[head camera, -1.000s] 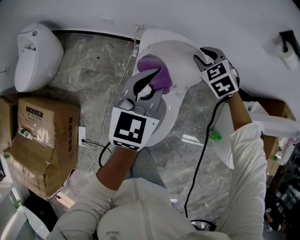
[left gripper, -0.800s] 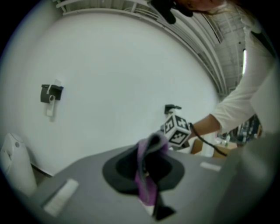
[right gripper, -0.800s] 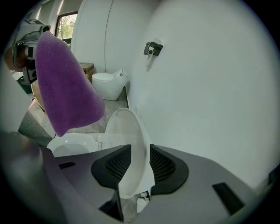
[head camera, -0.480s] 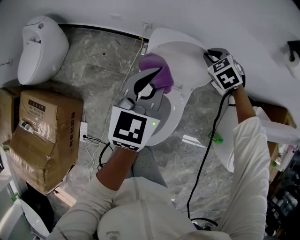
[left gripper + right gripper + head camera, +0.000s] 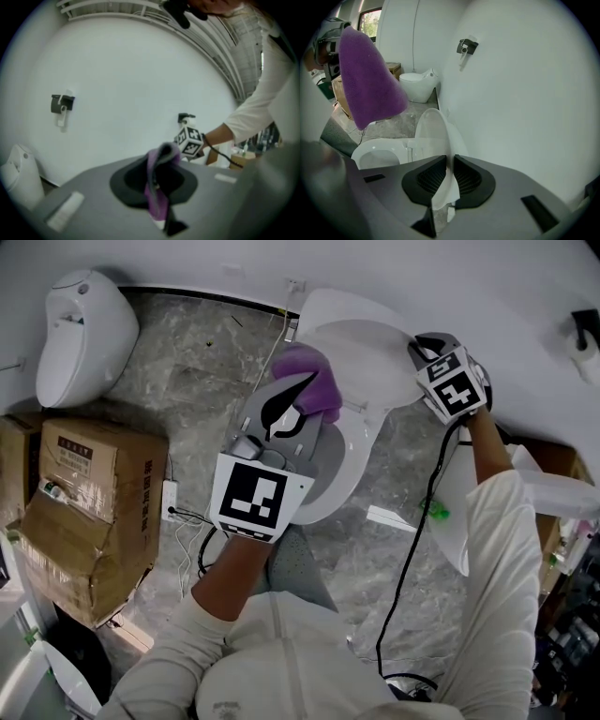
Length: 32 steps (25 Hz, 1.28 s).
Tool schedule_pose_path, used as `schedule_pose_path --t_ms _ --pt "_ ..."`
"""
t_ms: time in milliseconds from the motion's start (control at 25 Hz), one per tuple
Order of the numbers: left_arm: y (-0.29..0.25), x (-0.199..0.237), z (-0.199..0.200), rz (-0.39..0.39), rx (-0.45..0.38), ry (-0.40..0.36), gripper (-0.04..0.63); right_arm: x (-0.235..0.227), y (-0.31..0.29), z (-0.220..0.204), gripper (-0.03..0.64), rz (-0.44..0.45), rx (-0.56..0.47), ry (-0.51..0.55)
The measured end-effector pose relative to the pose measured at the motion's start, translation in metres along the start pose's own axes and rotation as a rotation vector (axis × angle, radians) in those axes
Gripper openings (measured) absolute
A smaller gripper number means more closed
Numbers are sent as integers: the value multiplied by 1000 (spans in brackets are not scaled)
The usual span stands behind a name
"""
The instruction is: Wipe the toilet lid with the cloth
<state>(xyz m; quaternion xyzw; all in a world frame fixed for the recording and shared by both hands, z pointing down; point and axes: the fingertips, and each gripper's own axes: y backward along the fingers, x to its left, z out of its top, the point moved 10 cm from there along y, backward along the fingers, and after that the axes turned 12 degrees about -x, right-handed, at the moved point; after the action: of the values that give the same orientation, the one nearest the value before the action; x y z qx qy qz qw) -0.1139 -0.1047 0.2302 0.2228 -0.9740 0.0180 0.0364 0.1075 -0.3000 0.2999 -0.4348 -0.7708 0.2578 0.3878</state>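
Now pinching cloth (image 5: pixel 319 381) in left claw (image 5: pixel 295 409); right claw (image 5: pixel 449 161) just closing, clamped on raised toilet lid (image 5: pixel 433 133) edge between jaws. Could slip off thin smooth rim, dropping lid.

cloth (image 5: pixel 309 381): purple, bunched, beside lid | toilet lid (image 5: pixel 366 357): white, upright

The cloth (image 5: pixel 317 381) hangs before the lid (image 5: pixel 375 352), above the seat (image 5: pixel 356 456).

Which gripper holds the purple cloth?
The left gripper, jaws shut on the purple cloth; the right gripper's jaws have just been closing on the toilet lid.
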Motion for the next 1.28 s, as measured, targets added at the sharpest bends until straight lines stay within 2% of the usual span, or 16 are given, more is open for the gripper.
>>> schedule_pose_path --t_ms 480,720,1040,1280 --pt "59 -6 17 54 -47 -11 17 82 58 5 51 21 -76 31" --pt "81 -14 28 72 -77 -11 17 127 80 5 49 64 -91 52" --pt "96 -30 44 52 -115 -7 17 200 102 -7 60 167 -109 76" --pt "100 -37 43 38 -108 3 17 250 110 -18 67 185 -108 129"
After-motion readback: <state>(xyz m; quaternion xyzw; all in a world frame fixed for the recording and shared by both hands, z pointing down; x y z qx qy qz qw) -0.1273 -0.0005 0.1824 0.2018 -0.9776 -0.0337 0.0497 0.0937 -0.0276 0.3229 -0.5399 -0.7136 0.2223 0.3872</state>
